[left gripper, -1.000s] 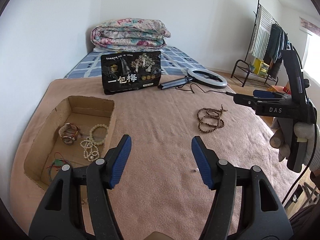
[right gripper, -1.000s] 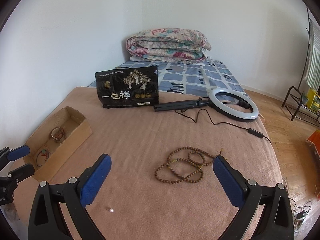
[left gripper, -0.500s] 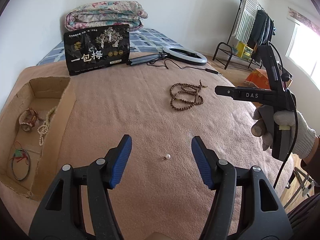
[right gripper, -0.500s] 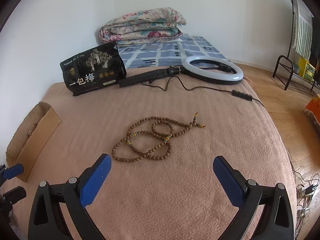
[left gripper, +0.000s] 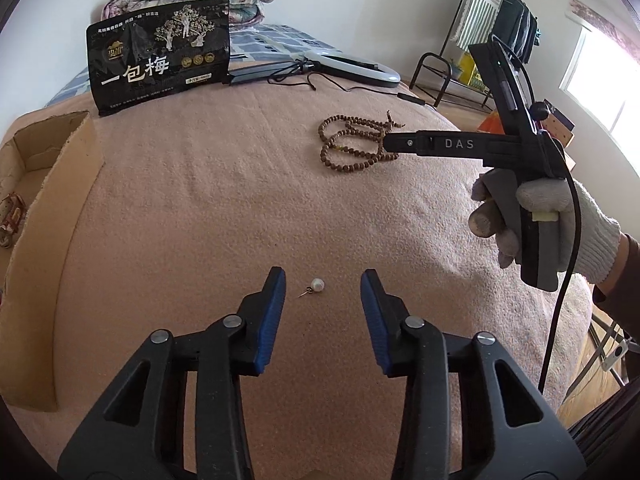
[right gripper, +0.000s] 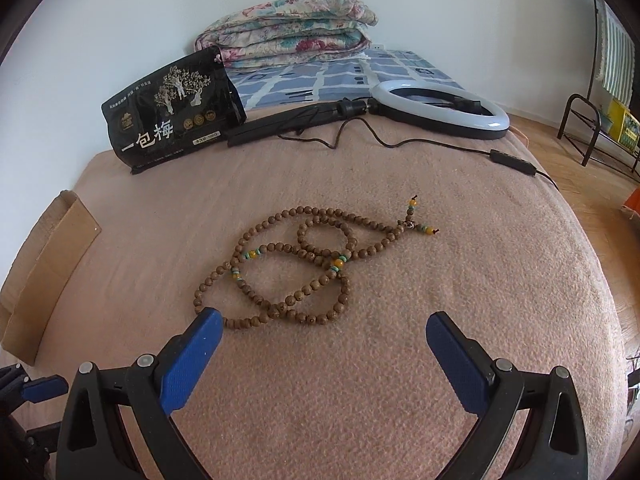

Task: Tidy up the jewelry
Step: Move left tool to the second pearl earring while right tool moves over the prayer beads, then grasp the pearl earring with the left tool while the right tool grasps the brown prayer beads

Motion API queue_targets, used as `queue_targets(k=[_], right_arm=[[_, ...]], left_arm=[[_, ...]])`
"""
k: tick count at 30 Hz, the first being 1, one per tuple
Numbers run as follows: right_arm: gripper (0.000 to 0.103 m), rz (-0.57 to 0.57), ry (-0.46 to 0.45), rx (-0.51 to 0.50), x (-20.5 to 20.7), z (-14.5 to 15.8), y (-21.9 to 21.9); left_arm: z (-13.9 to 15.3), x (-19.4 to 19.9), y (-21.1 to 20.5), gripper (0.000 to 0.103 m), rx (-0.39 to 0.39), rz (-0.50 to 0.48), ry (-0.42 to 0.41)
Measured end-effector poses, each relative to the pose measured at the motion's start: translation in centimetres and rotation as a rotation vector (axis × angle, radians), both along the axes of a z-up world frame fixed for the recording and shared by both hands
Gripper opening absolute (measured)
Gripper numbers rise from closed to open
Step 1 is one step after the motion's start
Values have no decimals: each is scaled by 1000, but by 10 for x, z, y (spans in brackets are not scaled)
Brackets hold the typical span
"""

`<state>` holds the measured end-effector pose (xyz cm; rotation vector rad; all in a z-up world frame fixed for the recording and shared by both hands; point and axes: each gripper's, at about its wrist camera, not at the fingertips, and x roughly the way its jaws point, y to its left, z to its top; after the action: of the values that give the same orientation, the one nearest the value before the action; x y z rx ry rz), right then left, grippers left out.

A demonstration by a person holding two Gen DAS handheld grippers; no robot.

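Note:
A small pearl earring (left gripper: 316,285) lies on the pink blanket between the tips of my open left gripper (left gripper: 322,286). A long brown bead necklace (right gripper: 304,264) lies coiled on the blanket just ahead of my wide-open, empty right gripper (right gripper: 324,326); its left finger (right gripper: 200,336) touches the nearest loop. The necklace also shows in the left wrist view (left gripper: 352,148), with the right gripper (left gripper: 390,145) over it. A cardboard box (left gripper: 48,216) at the left holds a bracelet (left gripper: 10,216).
A black snack bag (right gripper: 176,120) stands at the back. A ring light (right gripper: 440,110) with its cable lies behind the necklace. A folded quilt (right gripper: 288,28) is on the bed beyond. A clothes rack (left gripper: 492,40) stands at the right, past the blanket's edge.
Both grippers moved forward and down. The left one closed in on the pearl earring and narrowed its opening. The right one came up to the bead necklace. The box slid to the left of view.

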<state>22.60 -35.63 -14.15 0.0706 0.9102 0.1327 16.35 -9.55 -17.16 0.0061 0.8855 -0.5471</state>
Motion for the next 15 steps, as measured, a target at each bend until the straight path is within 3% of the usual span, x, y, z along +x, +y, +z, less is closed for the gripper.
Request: queue_targets(k=[15], right_arm=[[103,65,49,-22,31,-20,35]], left_arm=[[-22,9,-11,24,62,-29,2]])
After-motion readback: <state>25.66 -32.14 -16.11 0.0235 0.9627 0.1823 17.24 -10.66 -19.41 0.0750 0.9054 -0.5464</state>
